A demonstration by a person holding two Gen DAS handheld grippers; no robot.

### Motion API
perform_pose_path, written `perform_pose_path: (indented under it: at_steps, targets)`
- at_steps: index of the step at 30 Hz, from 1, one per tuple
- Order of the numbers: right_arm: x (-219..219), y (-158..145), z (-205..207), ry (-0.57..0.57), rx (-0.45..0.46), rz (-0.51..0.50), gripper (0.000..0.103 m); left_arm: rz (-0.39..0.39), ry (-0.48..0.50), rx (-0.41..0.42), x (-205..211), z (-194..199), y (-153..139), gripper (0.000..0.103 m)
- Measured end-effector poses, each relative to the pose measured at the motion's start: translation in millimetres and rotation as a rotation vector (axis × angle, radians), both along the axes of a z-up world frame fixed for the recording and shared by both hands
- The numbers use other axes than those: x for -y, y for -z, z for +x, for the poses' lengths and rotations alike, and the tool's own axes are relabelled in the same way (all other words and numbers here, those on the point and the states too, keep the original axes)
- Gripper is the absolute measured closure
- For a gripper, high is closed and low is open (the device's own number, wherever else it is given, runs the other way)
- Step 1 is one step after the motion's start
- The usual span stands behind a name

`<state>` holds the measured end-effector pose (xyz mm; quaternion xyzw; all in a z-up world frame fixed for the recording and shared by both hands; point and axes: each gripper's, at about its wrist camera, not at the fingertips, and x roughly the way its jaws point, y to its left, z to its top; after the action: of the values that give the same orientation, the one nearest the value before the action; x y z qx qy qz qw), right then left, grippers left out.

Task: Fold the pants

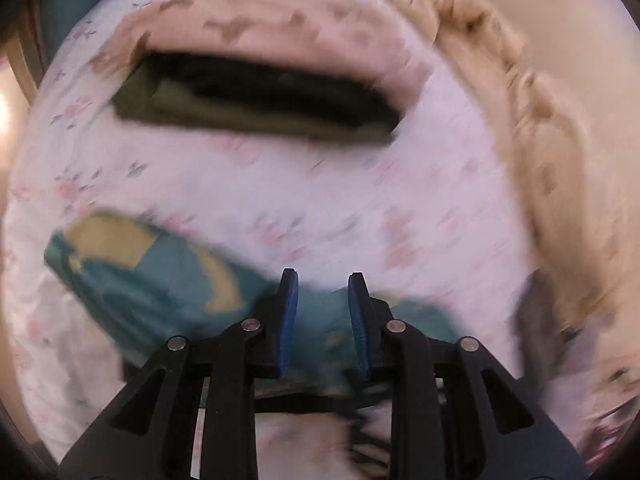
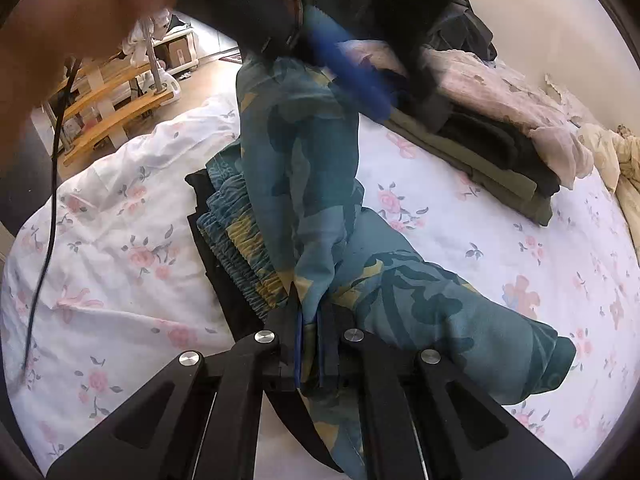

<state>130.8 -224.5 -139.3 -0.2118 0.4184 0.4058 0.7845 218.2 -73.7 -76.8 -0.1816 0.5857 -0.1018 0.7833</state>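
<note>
pants (image 2: 312, 184): teal with yellow and dark camouflage blotches, on the bed, partly draped over a dark folded pile; one length rises toward the blurred left tongs, another runs off to the lower right across the sheet.
waistband (image 2: 240, 248): gathered elastic, just left of the raised length of the pants, lying on the dark pile.
right tongs (image 2: 309, 312): pinched together on a fold of the pants, cloth showing between the blue pads.
left tongs (image 1: 323, 280): slightly apart, above the pants, pads not pressing any cloth; picture blurred.
folded stack (image 2: 492, 156): olive and black garments, beyond the pants on the bed, against a pink blanket (image 2: 500, 88).
bed sheet (image 2: 120, 264): white with pink roses, under the pants on every side.
cream bedding (image 1: 560, 184): ruffled, right of the stack.
wooden rack (image 2: 108, 96): on the floor, far left of the pants.
</note>
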Motion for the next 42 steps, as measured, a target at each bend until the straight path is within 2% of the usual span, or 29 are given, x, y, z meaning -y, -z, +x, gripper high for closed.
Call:
perform_pose_path:
  at_steps: [4,7,10,12,14,16,18,20,21,22,23,24,25,28,30,31,33,34,35,36,37,40,42]
  targets:
    - [6,0,0,0.013,-0.023,0.017,0.098,0.008,-0.147,-0.034,-49,-40,22,0.081]
    - [9,-1,-6,0.03,-0.029,0.025,0.096,0.076,-0.161,-0.012,-60,-62,28,0.08]
    - [7,1,-11,0.047,-0.028,0.028,0.094,0.052,-0.197,-0.01,-72,-67,40,0.072]
    - [7,1,-12,0.076,-0.03,0.035,0.093,0.076,-0.176,0.009,-71,-66,44,0.072]
    - [12,-3,-15,0.104,-0.079,0.049,0.091,0.108,-0.136,0.019,-71,-63,50,0.072]
    - [19,-13,-19,0.101,-0.144,0.044,0.091,0.087,-0.141,0.008,-71,-59,56,0.072]
    - [35,-28,-18,0.145,-0.231,0.08,0.091,0.054,-0.158,0.0,-78,-60,57,0.072]
    - [67,-51,-12,0.281,-0.333,0.182,0.091,0.062,-0.151,0.005,-80,-63,57,0.072]
    - [82,-60,-8,0.354,-0.347,0.218,0.086,0.07,-0.145,0.008,-79,-64,57,0.072]
    - [95,-67,-3,0.42,-0.36,0.254,0.066,0.079,-0.137,0.015,-78,-66,56,0.072]
    - [115,-73,6,0.519,-0.384,0.308,0.035,0.086,-0.132,0.017,-76,-65,56,0.072]
    - [131,-77,14,0.609,-0.399,0.35,0.028,0.09,-0.128,0.019,-76,-66,56,0.072]
    - [147,-78,22,0.702,-0.415,0.405,0.027,0.092,-0.126,0.02,-76,-66,56,0.072]
    - [174,-68,49,0.897,-0.493,0.478,0.027,0.092,-0.13,0.022,-75,-65,57,0.072]
    - [176,-49,67,0.967,-0.628,0.481,0.03,0.106,-0.121,0.032,-74,-66,57,0.072]
    - [175,-41,72,0.972,-0.679,0.514,0.032,0.115,-0.116,0.037,-73,-66,56,0.072]
    - [166,-28,80,0.994,-0.728,0.501,0.036,0.123,-0.114,0.042,-71,-65,56,0.072]
    - [154,-22,82,0.972,-0.759,0.512,0.043,0.126,-0.114,0.043,-70,-64,56,0.072]
    - [145,-21,82,0.955,-0.761,0.488,0.072,0.129,-0.113,0.042,-69,-64,56,0.072]
    - [138,-22,80,0.95,-0.737,0.454,0.093,0.126,-0.115,0.041,-70,-64,56,0.072]
    - [130,-25,75,0.932,-0.682,0.404,0.1,0.122,-0.12,0.038,-71,-64,56,0.072]
    - [132,-25,44,0.925,-0.615,0.372,0.101,0.052,-0.16,0.002,-83,-64,62,0.073]
    - [144,-13,23,0.958,-0.612,0.378,0.101,0.024,-0.157,-0.019,-90,-62,67,0.077]
